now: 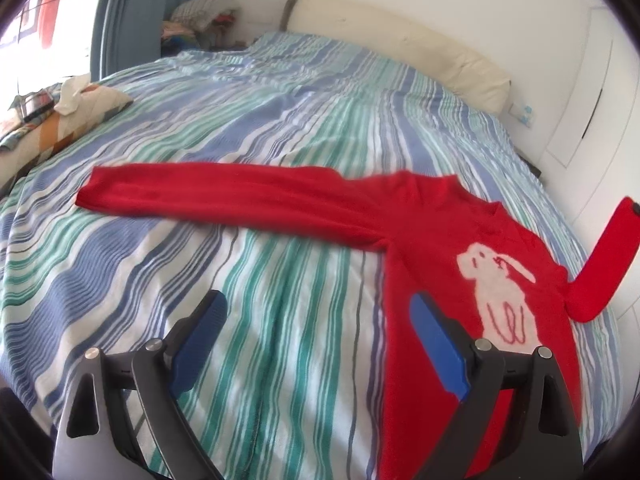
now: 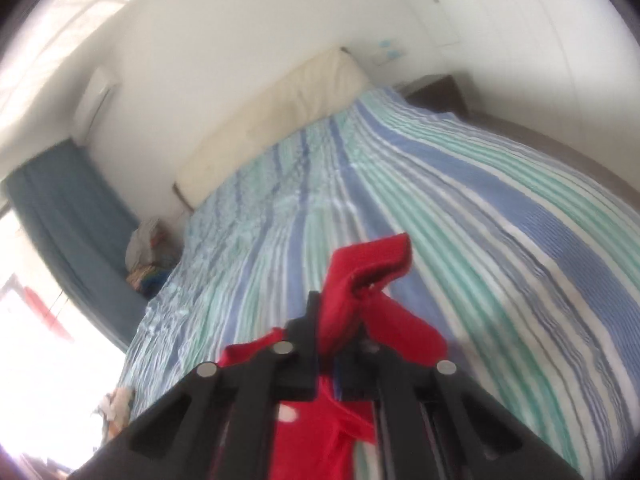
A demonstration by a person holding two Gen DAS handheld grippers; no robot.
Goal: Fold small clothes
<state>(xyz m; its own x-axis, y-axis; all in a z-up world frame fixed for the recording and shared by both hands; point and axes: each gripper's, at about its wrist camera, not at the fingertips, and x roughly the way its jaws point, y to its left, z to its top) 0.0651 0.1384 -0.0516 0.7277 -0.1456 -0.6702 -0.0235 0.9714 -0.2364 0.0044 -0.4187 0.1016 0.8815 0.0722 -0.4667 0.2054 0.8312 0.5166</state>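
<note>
One red sweater (image 1: 440, 240) lies on the striped bed (image 1: 240, 240), and two tools work over it. Nearest in the left wrist view, the left tool (image 1: 316, 312) hovers with its two blue-padded fingers (image 1: 436, 344) spread wide and nothing between them; the right-hand finger is over the sweater's body near the hem, the other over bare bedspread. Just beyond sits one white rabbit figure (image 1: 496, 292) on the sweater's chest. One sleeve (image 1: 224, 196) stretches flat across the bed toward the left. The second sleeve (image 1: 600, 268) rises off the bed at the right edge, its cuff up in the air. In the right wrist view, the right tool (image 2: 340, 320) is clenched on that red cuff (image 2: 372, 268), bunched fabric poking out past the fingertips. Farther off lie one cream headboard cushion (image 1: 400, 48) along the wall, one blue curtain (image 1: 132, 8) and one pile of clothes (image 1: 200, 20) in the corner.
</note>
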